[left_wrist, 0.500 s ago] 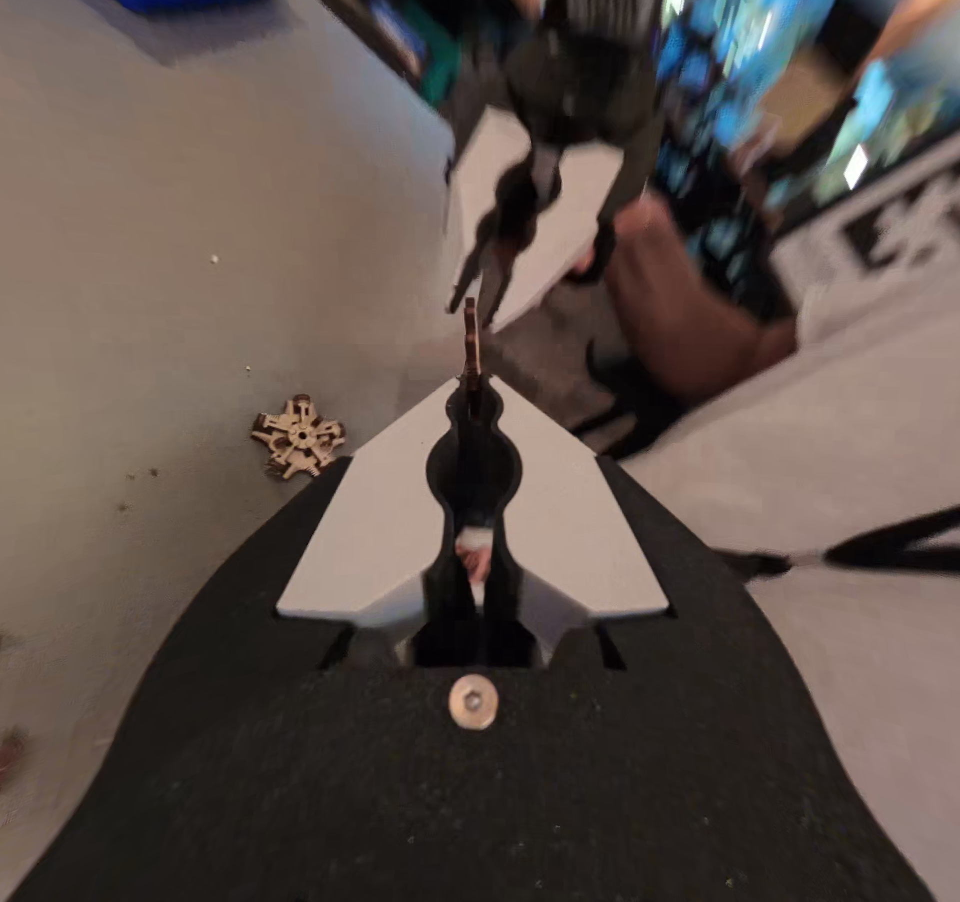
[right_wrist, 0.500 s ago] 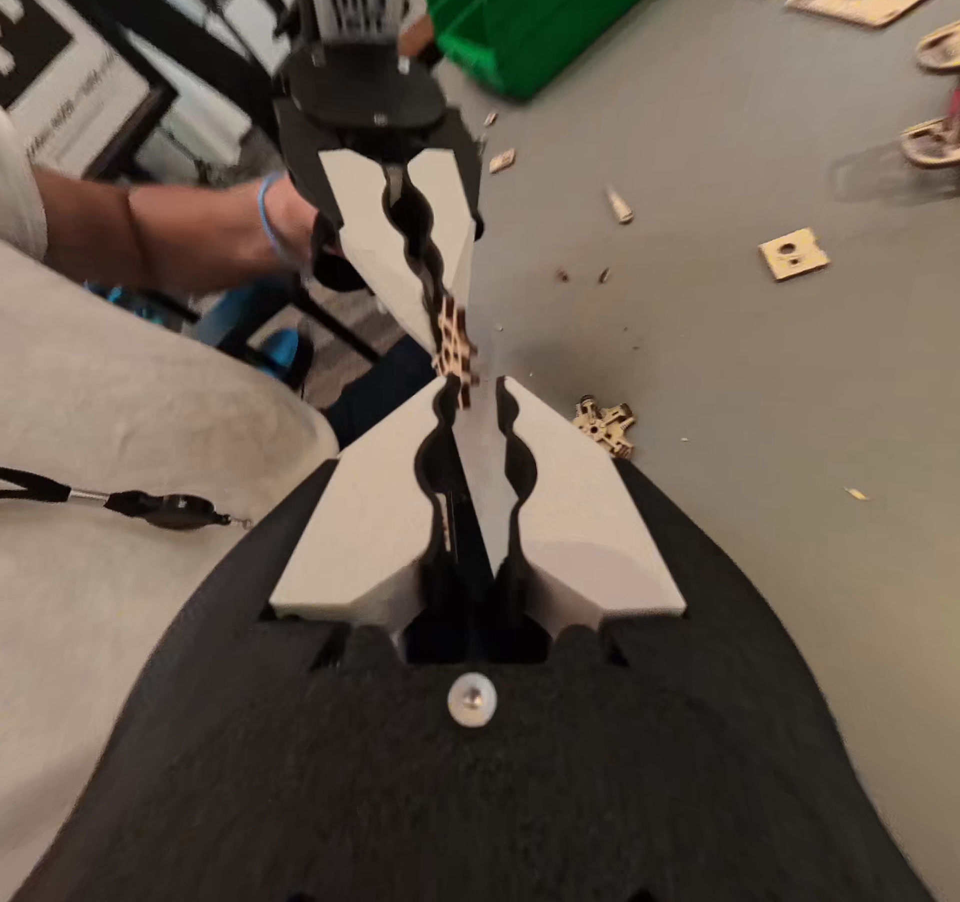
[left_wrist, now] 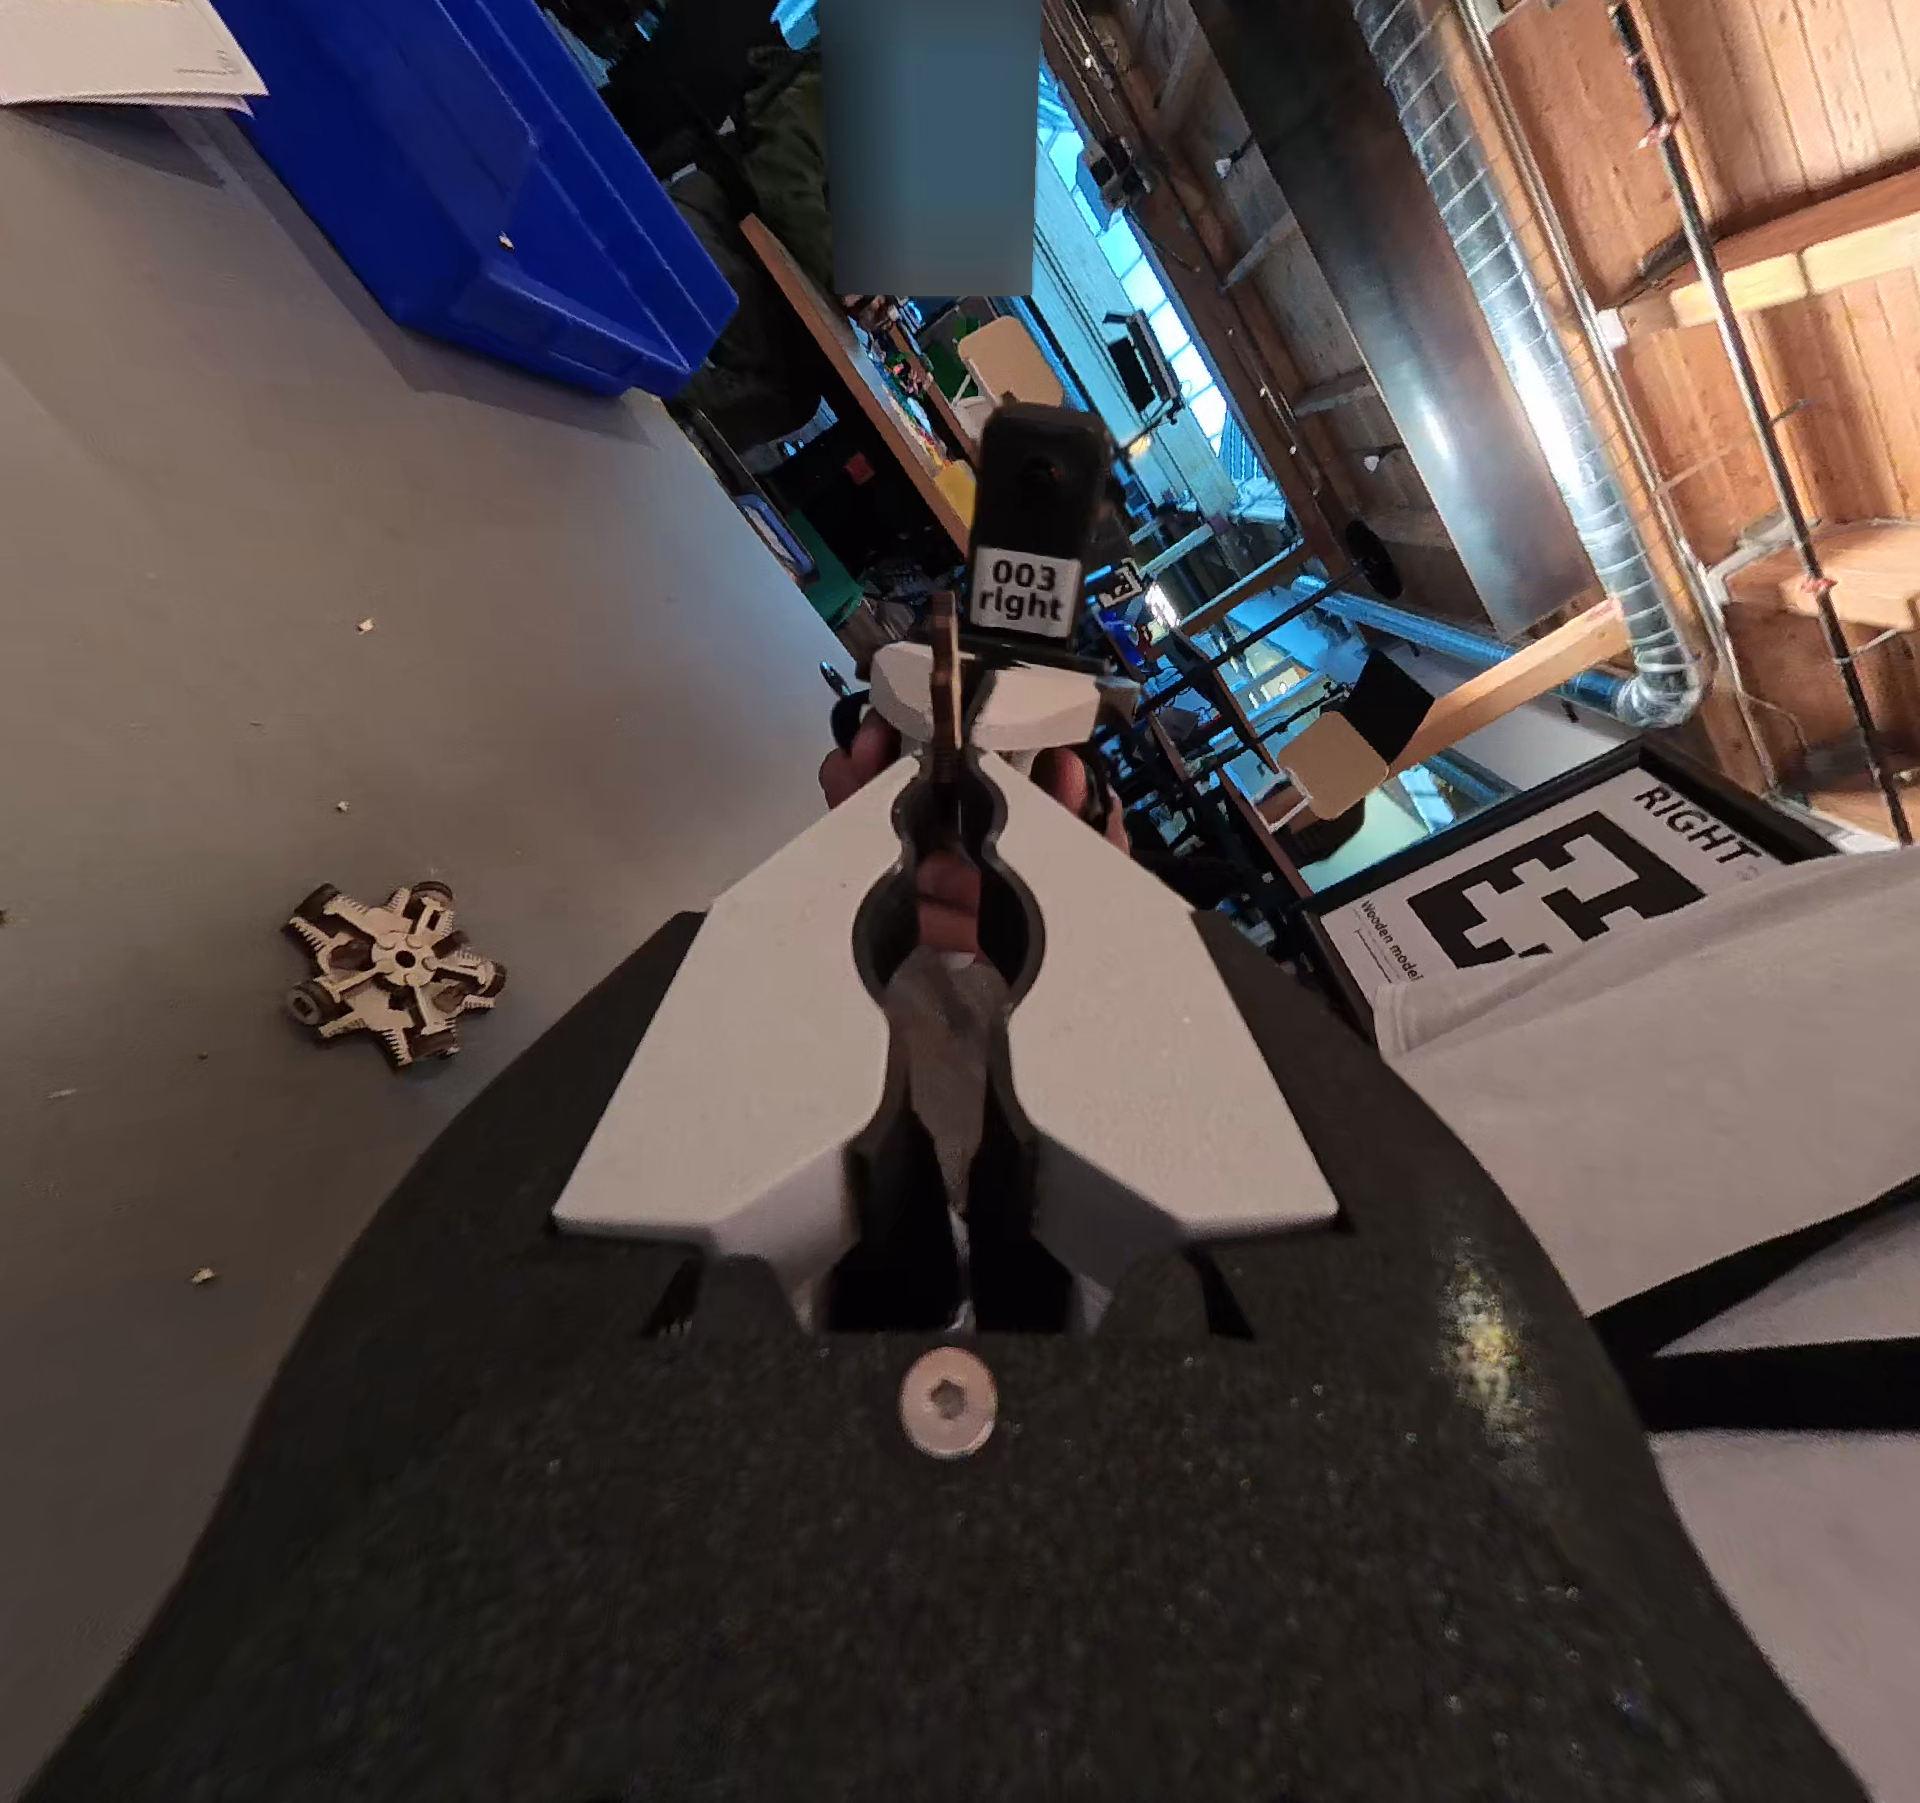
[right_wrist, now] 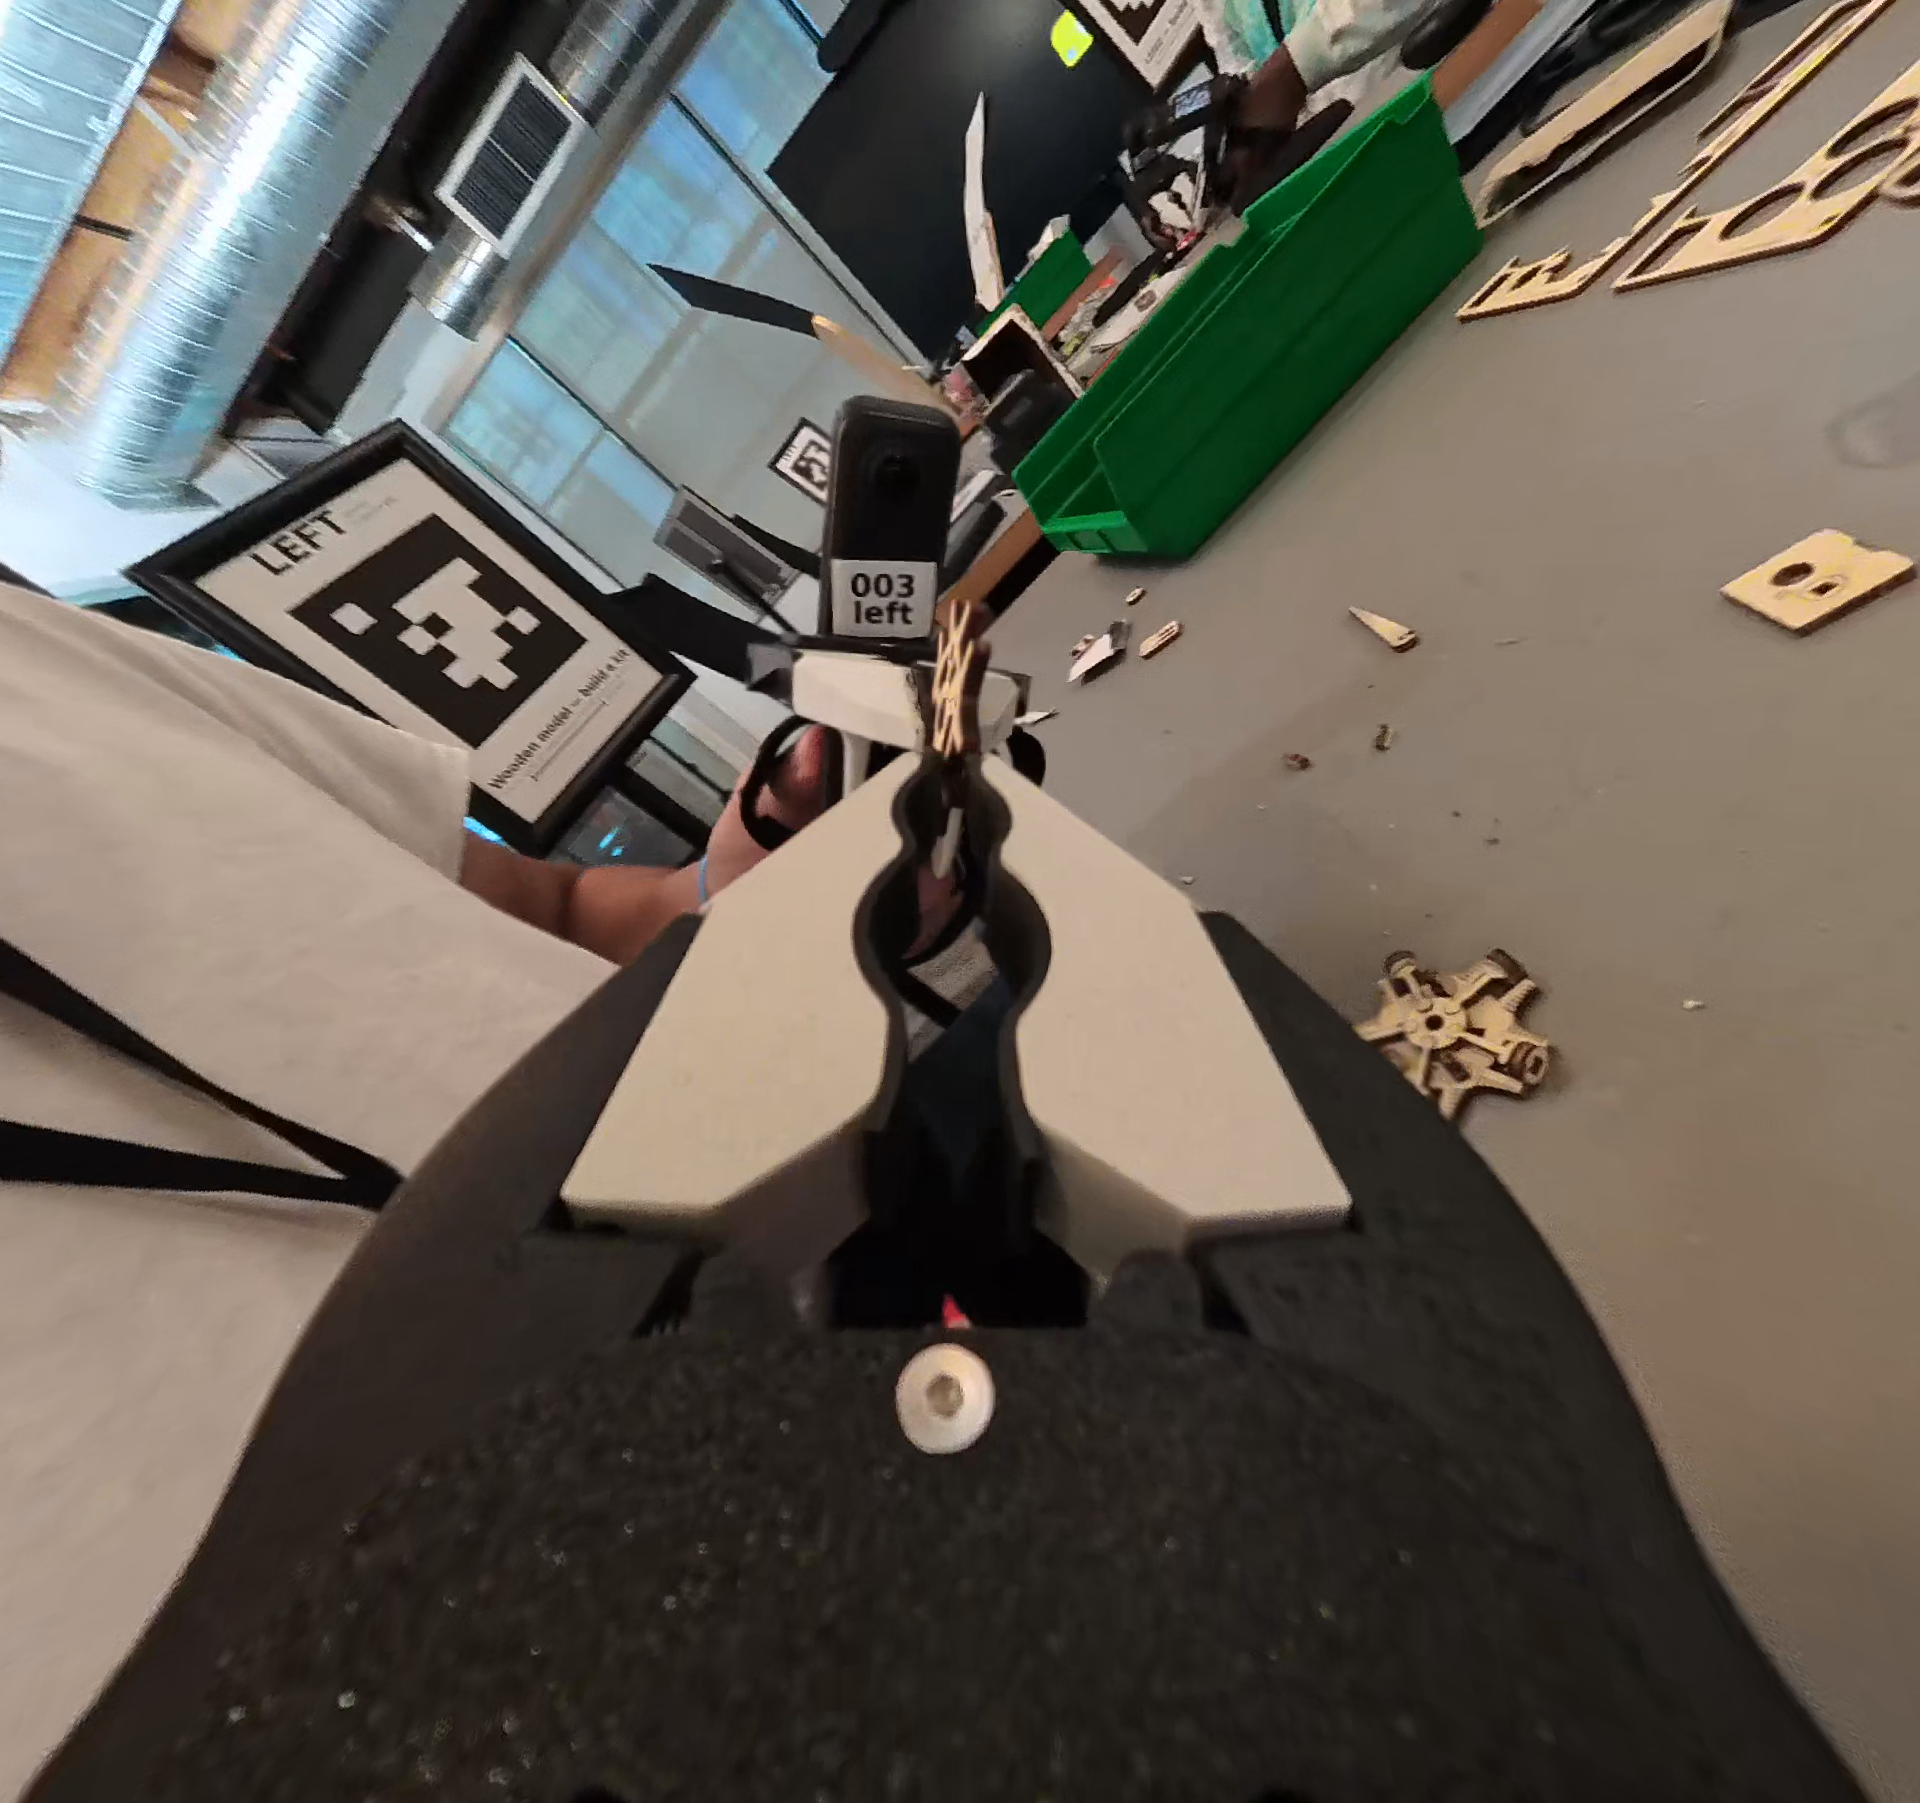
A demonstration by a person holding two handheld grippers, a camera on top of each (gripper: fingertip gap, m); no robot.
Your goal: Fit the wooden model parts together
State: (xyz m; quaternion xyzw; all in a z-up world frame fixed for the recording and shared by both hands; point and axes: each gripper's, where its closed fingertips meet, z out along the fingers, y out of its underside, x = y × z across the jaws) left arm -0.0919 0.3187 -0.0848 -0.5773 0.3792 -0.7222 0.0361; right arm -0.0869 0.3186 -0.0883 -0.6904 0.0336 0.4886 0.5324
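Both grippers raised off table [left_wrist: 312, 610], tip to tip: left [left_wrist: 943, 777] and right [right_wrist: 951, 777] both pinch lattice part [right_wrist: 954, 688]; star model [left_wrist: 395, 974] lies well apart.

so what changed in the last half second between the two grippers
The right gripper swung from above to face the left gripper head-on at tip level, both tilting upward. The lattice wooden piece stays clamped between them; the star-shaped assembly stays on the table.

Both grippers are facing each other tip to tip above the bench edge: the left gripper [left_wrist: 943, 777] and the right gripper [right_wrist: 948, 774] are each pinching closed on a thin wooden part [right_wrist: 956, 688].
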